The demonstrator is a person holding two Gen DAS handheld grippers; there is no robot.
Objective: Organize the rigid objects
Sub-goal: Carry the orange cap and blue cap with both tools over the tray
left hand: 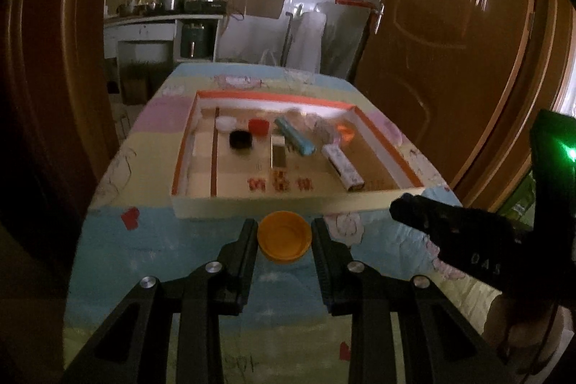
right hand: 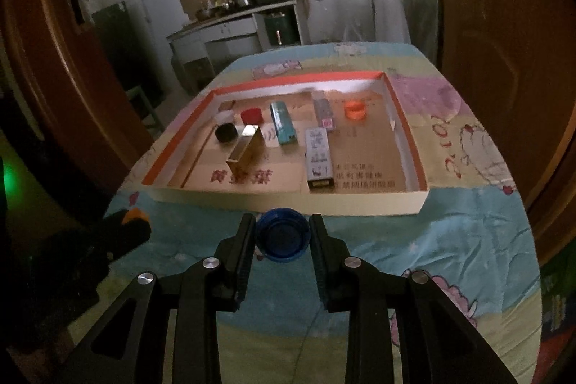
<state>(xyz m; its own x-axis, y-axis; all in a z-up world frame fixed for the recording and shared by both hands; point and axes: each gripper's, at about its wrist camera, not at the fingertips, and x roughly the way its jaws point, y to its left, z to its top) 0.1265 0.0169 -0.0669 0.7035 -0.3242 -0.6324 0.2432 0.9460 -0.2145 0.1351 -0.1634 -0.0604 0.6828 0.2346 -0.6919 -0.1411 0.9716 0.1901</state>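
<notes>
Two held caps, orange cap point(left hand: 284, 241) between left fingers point(left hand: 248, 242), blue cap point(right hand: 282, 234) between right fingers point(right hand: 318, 236)

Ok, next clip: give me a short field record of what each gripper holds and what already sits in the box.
left gripper: shut on orange cap, held above the tablecloth
right gripper: shut on blue cap
tray: shallow cardboard box with orange rim, just beyond both grippers
caps in box: white cap, black cap, red cap, orange cap at far right
other contents: teal box, gold box, two patterned boxes
</notes>
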